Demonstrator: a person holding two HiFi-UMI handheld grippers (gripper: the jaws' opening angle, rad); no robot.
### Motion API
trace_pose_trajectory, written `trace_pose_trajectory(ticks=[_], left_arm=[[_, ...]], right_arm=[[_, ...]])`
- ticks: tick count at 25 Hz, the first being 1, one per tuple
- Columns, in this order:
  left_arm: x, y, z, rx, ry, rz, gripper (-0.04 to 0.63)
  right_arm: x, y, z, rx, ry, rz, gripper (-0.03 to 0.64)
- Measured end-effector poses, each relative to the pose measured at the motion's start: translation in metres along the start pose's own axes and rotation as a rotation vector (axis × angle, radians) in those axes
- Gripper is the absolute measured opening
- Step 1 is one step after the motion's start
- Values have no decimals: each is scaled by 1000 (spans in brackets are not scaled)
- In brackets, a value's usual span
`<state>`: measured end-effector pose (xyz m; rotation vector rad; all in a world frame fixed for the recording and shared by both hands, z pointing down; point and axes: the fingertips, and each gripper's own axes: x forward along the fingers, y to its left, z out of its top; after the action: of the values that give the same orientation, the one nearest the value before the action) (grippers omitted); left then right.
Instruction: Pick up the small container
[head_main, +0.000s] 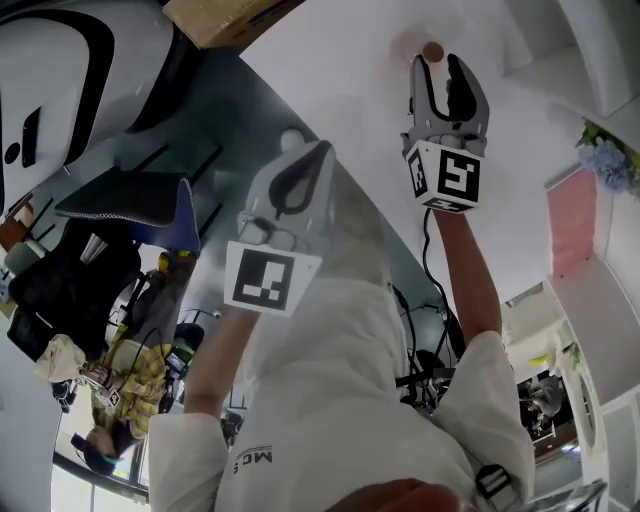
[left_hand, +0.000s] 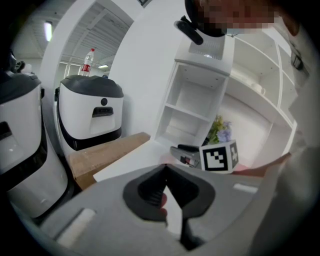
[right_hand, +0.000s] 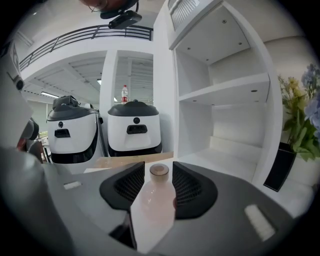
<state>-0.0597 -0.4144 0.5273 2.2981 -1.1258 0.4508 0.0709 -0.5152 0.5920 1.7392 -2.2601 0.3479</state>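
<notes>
The small container (right_hand: 156, 200), a pale pink bottle with a tan cap (right_hand: 159, 170), stands on the white table (head_main: 340, 90). In the head view only its cap (head_main: 432, 50) and a little pink show at the far side. My right gripper (head_main: 436, 60) reaches out to it, and in the right gripper view the right gripper (right_hand: 159, 167) is open, its dark pads either side of the bottle's neck with small gaps. My left gripper (head_main: 318, 150) hovers nearer to me and to the left. Its jaws meet at the tip in the left gripper view (left_hand: 165, 167), with nothing in them.
A white shelf unit (right_hand: 225, 90) rises just right of the container, and a black pot of flowers (right_hand: 300, 115) stands beside it. A cardboard box (head_main: 225, 18) lies at the table's far left edge. White and black machines (right_hand: 134, 125) stand beyond the table.
</notes>
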Motion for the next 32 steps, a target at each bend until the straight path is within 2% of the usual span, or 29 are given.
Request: trace_pose_trajectory(ticks=[9,12,20,28,32], left_arm=[[17,4,-21,-15,44,-4,2],[18,4,-24,-18,57,-10,2],[16,8,-21,-7,59,-7,2],[3,-5,-8,23,49,-17,2],[-7,-15,5,44,34,-29,2]], right_arm=[[22,-8,-18,-22,4,-1,158],[22,-7,-19,-34,11,6,133],[23,-6,-18,13,-4,6,130],[-3,-3,7,39,-24,29,130],[-26,-2,26,11,-40,42,130]])
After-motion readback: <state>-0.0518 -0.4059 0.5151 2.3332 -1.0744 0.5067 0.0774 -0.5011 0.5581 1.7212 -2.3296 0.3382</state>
